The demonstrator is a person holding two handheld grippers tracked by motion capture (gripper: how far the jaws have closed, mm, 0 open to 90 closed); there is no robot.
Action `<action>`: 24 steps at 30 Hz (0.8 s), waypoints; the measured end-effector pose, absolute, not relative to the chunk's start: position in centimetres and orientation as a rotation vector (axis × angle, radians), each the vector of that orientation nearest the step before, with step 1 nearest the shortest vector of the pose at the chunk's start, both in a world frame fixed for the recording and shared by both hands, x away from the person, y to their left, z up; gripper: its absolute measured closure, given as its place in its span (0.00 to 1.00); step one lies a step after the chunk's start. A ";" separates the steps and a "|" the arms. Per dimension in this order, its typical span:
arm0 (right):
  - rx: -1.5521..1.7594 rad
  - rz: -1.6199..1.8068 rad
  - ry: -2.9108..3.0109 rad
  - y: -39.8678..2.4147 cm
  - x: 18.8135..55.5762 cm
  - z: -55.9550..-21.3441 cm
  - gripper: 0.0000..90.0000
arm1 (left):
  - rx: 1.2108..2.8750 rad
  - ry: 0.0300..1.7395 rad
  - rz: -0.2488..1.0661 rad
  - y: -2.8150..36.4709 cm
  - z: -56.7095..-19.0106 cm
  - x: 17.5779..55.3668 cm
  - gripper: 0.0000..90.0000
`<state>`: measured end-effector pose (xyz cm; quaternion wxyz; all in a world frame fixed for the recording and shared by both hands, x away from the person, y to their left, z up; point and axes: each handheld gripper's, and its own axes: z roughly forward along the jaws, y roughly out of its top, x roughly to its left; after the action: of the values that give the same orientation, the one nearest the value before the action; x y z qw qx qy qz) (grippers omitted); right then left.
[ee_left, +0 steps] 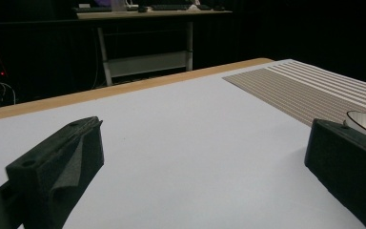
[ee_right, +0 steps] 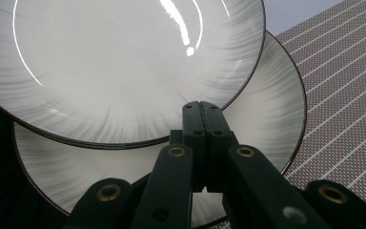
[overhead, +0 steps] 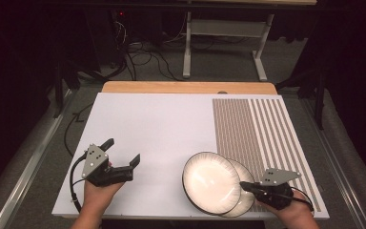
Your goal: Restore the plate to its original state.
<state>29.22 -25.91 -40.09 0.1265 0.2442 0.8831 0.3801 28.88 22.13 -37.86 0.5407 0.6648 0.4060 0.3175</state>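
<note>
Two plates (overhead: 211, 182), overlapping, bear no readable writing.

left tongs (overhead: 123, 151): black body, two chunky black jaws with wedge-shaped tips, grey three-cornered plate on top with small dark screw dots, black cable looping off the back. right tongs (overhead: 243, 185): same black build, grey plate, black cable trailing; link arms carry brass-coloured rivets. no sleeves on the forearms.
</note>
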 end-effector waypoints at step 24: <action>0.712 1.109 2.572 -26.0 29.3 -40.1 1.00 | 1.571 0.961 0.747 22.2 -38.0 28.9 0.00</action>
<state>29.27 -25.96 -40.13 0.1257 0.2443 0.8829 0.3807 28.86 22.24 -38.04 0.5456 0.6624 0.4054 0.3149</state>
